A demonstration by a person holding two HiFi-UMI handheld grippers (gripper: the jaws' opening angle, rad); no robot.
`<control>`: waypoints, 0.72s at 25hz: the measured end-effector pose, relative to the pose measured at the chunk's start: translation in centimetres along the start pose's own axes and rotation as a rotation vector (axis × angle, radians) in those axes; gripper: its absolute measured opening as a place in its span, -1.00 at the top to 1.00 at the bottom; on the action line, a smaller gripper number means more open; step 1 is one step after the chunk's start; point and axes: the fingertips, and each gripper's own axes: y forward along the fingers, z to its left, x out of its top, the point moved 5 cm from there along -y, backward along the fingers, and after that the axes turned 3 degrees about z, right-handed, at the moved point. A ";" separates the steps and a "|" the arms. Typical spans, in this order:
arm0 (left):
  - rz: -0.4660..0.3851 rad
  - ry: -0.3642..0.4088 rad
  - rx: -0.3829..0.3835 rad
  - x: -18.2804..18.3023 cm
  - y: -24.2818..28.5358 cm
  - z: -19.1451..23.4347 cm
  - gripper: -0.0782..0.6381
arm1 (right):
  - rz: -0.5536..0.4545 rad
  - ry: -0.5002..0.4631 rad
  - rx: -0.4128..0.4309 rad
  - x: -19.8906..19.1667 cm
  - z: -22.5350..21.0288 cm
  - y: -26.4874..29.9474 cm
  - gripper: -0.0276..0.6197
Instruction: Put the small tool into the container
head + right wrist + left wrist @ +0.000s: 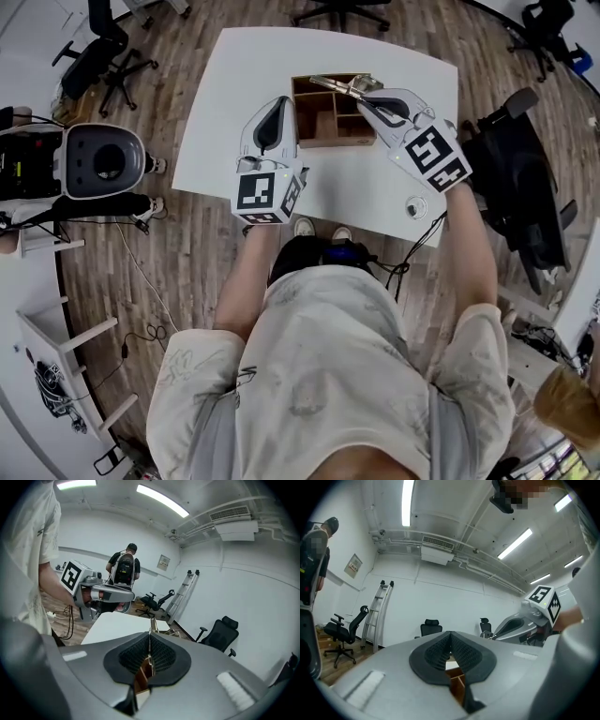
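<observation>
Small tool [345, 85], a thin piece of pale metal, is pinched between the closed pads of the right hand-held gripper [366, 101]. In the right gripper view we see it running up the seam where the two pads meet and poking out past their tips. From the head view we see it lying roughly level over the far right corner of the container [330, 142]. We cannot tell whether it touches the rim there.

The left hand-held gripper [277, 101] has its jaws pressed together with nothing between them. In the left gripper view the pads meet at their tips, and only a strip of the wooden box shows through the gap below them. This hand-held gripper stands just beside the left wall of the container, pointing away from the person.

The container is an open wooden box split into several compartments by thin dividers. The compartments we can see look bare. It sits near the far middle of the white desk [366, 187].

Closer to the person, by the right forearm, a small round object [415, 207] lies on the desk, well apart from the box.

Around the desk we see a wooden plank floor [178, 272] and a black office chair [511, 178] on the person's right.
</observation>
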 end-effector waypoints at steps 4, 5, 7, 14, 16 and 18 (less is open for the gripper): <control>0.016 0.010 -0.008 -1.5 1.3 2.0 0.79 | 0.062 -0.062 0.060 -0.4 -0.9 3.9 0.89; 0.020 0.005 -0.012 -1.7 1.6 2.7 0.79 | 0.077 -0.072 0.072 -0.4 -1.2 4.9 0.89; 0.024 -0.010 -0.018 -2.0 2.1 4.0 0.79 | 0.105 -0.086 0.092 -0.3 -1.8 6.8 0.89; 0.029 -0.030 -0.013 -3.0 2.9 8.7 0.79 | 0.196 -0.151 0.173 0.2 -2.8 13.5 0.89; 0.034 -0.034 -0.016 -3.3 3.2 9.7 0.79 | 0.224 -0.170 0.196 0.1 -2.9 15.3 0.89; 0.038 -0.035 -0.019 -3.6 3.4 10.6 0.79 | 0.244 -0.178 0.217 -0.2 -3.0 16.9 0.89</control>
